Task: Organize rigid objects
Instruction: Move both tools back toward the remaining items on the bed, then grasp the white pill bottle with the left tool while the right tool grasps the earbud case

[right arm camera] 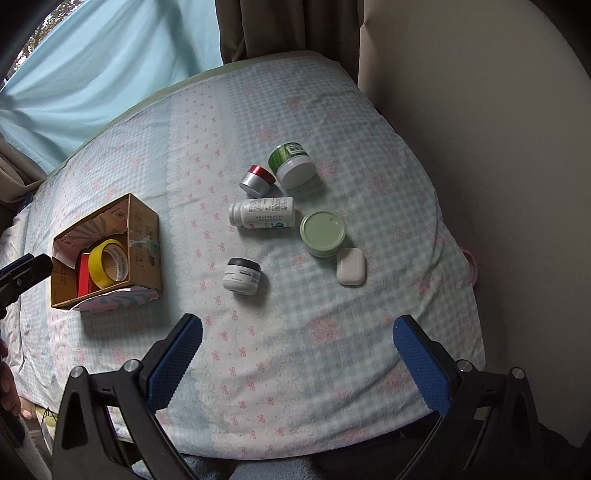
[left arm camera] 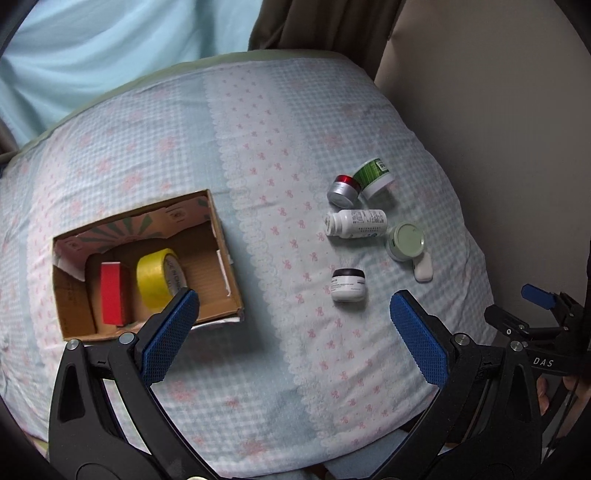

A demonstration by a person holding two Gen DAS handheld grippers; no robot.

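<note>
Nearest the cameras, both grippers hover over a bed (right arm camera: 332,369) covered in pale blue gingham with pink bows. The left gripper (left arm camera: 293,314) has its blue-padded fingers (left arm camera: 166,339) spread wide and holding nothing; the left one overlaps the near edge of a cardboard box (left arm camera: 229,258). The right gripper (right arm camera: 297,339) is likewise wide apart and empty, poised above bare cloth. In the left wrist view the right tool shows at the right edge with "DAS" printed on its black body.

Just beyond the fingers stands a white jar with a dark lid (right arm camera: 242,276), its label carrying small print, seemingly "L'OREAL". To its right lies a small white case (right arm camera: 351,272), touching a pale green round tin (right arm camera: 323,232). Behind the jar a white bottle (right arm camera: 264,213) lies on its side, its label text too fine to read. Farther back, a silver jar with a red band (right arm camera: 258,180) is tipped over beside a green-wrapped jar (right arm camera: 292,165) with a barcode sticker.

Well apart on the left, the box holds a yellow tape roll (left arm camera: 159,277), its core printed "MADE IN CHINA", standing next to a red block (left arm camera: 112,293).

Beyond the bed hang a light blue curtain (right arm camera: 110,66) and a brown curtain (right arm camera: 288,26).
</note>
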